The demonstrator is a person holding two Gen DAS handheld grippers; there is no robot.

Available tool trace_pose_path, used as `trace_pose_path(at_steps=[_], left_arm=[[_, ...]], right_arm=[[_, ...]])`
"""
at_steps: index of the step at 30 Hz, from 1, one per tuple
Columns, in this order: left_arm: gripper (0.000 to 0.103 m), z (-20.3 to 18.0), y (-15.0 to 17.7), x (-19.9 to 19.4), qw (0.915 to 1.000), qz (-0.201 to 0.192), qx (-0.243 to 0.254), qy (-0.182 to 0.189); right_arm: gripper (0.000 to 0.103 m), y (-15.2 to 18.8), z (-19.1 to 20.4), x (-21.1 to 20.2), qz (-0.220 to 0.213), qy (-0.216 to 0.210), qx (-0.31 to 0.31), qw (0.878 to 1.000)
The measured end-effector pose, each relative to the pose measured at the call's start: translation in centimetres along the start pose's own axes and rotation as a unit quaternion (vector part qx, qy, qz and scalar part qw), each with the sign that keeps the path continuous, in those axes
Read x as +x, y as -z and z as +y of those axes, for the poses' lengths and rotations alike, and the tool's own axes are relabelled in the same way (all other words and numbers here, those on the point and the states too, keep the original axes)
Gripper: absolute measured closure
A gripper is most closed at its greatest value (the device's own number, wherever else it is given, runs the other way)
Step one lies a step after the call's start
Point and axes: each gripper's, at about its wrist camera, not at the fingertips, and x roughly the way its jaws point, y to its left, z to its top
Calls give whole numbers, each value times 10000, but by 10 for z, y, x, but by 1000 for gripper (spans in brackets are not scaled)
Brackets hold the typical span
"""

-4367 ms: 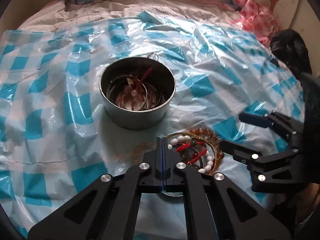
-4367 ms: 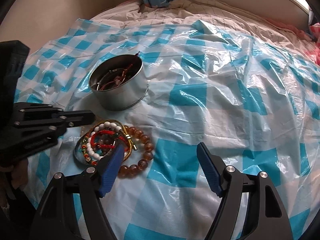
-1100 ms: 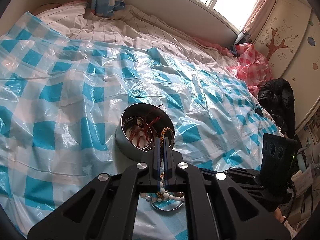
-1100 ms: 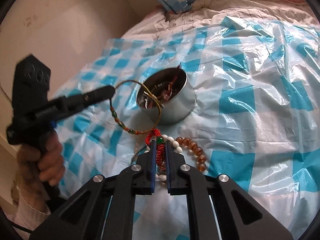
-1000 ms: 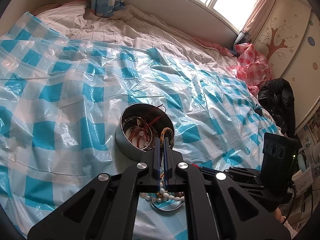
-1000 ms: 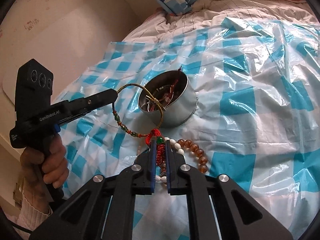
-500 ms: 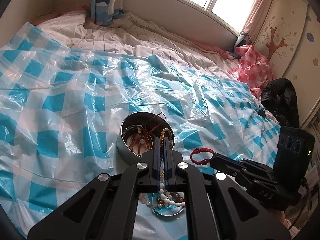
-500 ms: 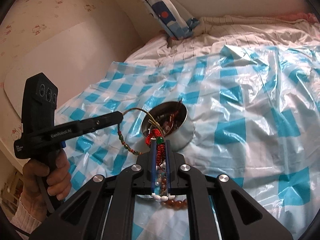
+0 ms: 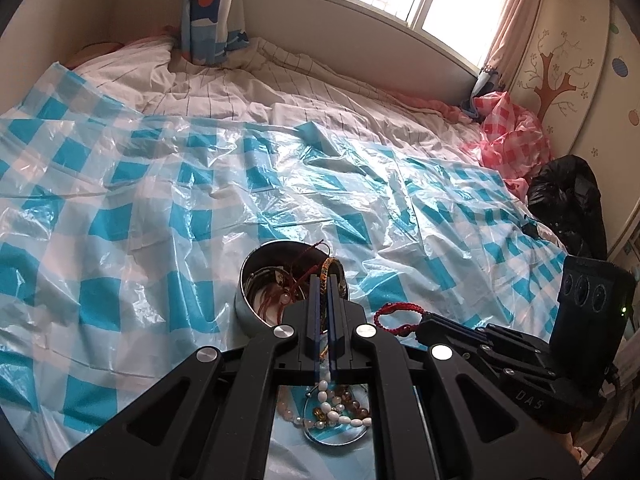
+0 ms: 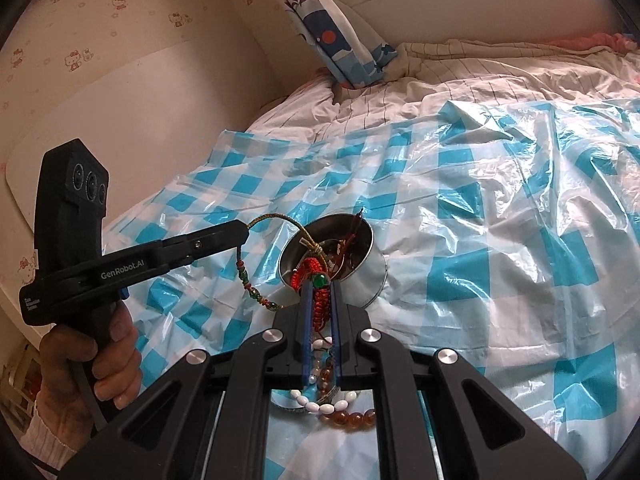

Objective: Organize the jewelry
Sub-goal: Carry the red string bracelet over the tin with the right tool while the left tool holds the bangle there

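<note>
You've lifted both bracelets off the bed. Your left claw [image 10: 244,235] pinches the braided cord bracelet [image 10: 256,296]. Your right claw [image 10: 320,292] grips the red knotted bracelet [image 10: 318,304] over the metal tin [image 10: 368,276].

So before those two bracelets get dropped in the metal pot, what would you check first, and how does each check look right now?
1. Left gripper shut on the thin gold-and-green beaded cord bracelet: ok.
2. Right gripper shut on the red braided cord bracelet: ok.
3. Round steel pot upright, mouth open: ok.
4. Both bracelets over the pot's mouth: cannot tell; they hang by its near rim.
5. The two bracelets free of each other: cannot tell; they overlap in the right wrist view.
6. White and amber bead strands left on the blue-checked plastic sheet: not ok, still to be put away.
</note>
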Motion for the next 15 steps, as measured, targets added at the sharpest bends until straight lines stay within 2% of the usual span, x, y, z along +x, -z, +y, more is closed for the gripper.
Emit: trace_pose_path(at_steps=[15], left_arm=[[100,10,-13,0,9984,-363,-442,-17]], right_arm=[[94,-17,9,17,-262,56,-33,9996]])
